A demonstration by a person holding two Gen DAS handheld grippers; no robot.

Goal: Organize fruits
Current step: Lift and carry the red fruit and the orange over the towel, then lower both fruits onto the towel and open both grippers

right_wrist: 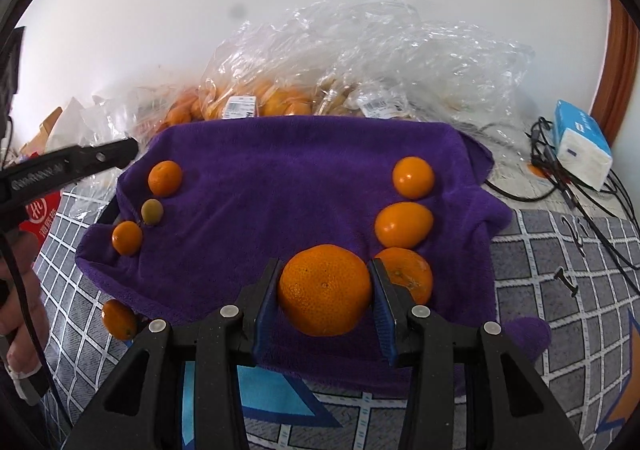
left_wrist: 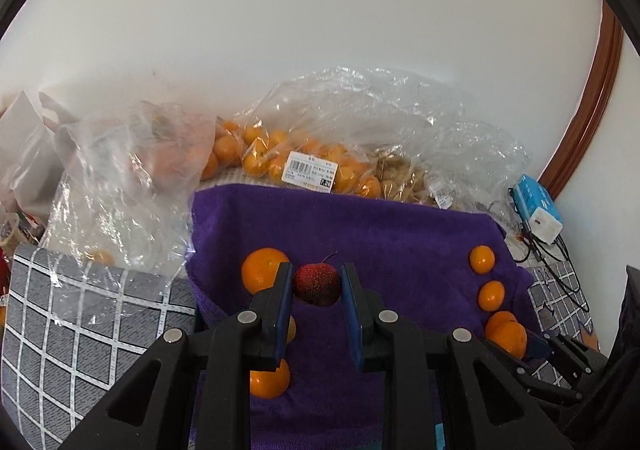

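From my left wrist camera, my left claw (left_wrist: pixel 316 284) is clamped on a small dark red fruit (left_wrist: pixel 317 284) with a thin stem, held above the purple towel (left_wrist: pixel 380 234). An orange (left_wrist: pixel 262 270) lies just behind the left finger and another orange (left_wrist: pixel 269 380) lies lower on the same side, so I judge a column is forming here. At the right edge of the towel a line of small oranges (left_wrist: pixel 482 258) already runs toward my other claw. Behind the towel, the clear bags (left_wrist: pixel 312 161) have many oranges inside. From my right wrist camera, my right claw (right_wrist: pixel 325 290) is clamped on a big orange (right_wrist: pixel 325 290), just beside the nearest fruit of the right line (right_wrist: pixel 413 177). On the left side of the towel I see two small oranges and one greenish fruit (right_wrist: pixel 152 211). One orange (right_wrist: pixel 119 319) lies off the towel on the checked table (right_wrist: pixel 580 290). I think the sorting is partly done, with both held fruits and the bags left.
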